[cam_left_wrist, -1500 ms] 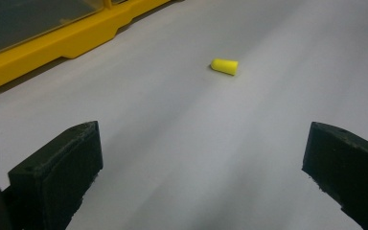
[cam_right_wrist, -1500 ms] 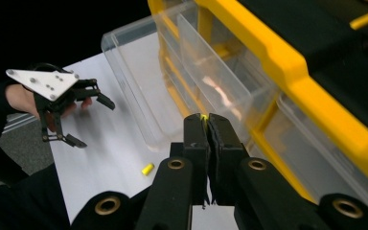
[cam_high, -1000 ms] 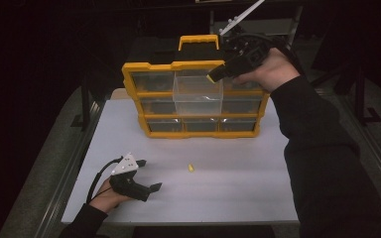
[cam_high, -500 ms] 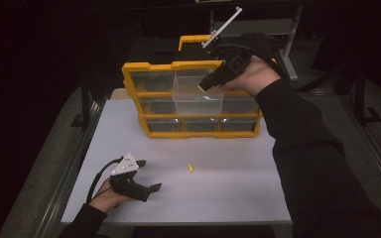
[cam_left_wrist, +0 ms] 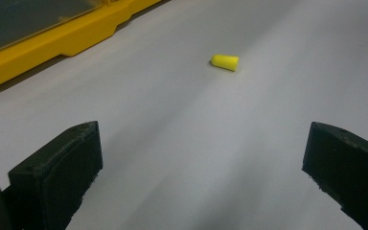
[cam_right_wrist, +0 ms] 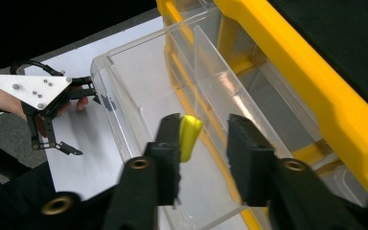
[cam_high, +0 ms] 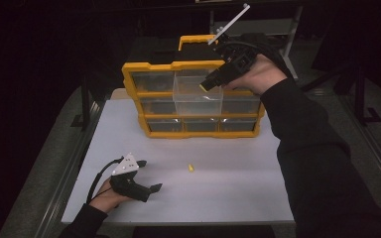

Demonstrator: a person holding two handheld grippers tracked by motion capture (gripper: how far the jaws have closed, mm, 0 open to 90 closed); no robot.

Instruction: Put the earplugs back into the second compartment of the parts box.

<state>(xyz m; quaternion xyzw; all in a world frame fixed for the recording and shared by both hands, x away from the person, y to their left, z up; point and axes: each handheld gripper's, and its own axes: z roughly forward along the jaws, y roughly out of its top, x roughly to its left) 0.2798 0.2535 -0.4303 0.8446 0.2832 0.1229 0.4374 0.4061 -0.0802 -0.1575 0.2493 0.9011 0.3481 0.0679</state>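
A yellow organizer (cam_high: 149,67) with clear drawers stands at the back of the white table (cam_high: 238,193). Its top middle drawer (cam_high: 198,96) is pulled out. My right gripper (cam_high: 206,85) hovers over that drawer (cam_right_wrist: 139,91). In the right gripper view its jaws (cam_right_wrist: 206,122) have just been opening: a yellow earplug (cam_right_wrist: 189,136) clings to the left pad, with a gap to the right one. My left gripper (cam_high: 150,175) rests open near the table's front left. Another yellow earplug (cam_high: 191,167) lies on the table beyond its jaws (cam_left_wrist: 203,139), also seen as the earplug (cam_left_wrist: 225,62) ahead.
The organizer's other drawers (cam_high: 198,125) are pushed in. A dark metal frame (cam_high: 87,99) runs along the table's left side. The organizer's yellow base (cam_left_wrist: 52,43) lies to the left of the loose earplug.
The right gripper has shifted slightly left and down over the pulled-out drawer, and its jaws have parted. The left hand has stayed put.
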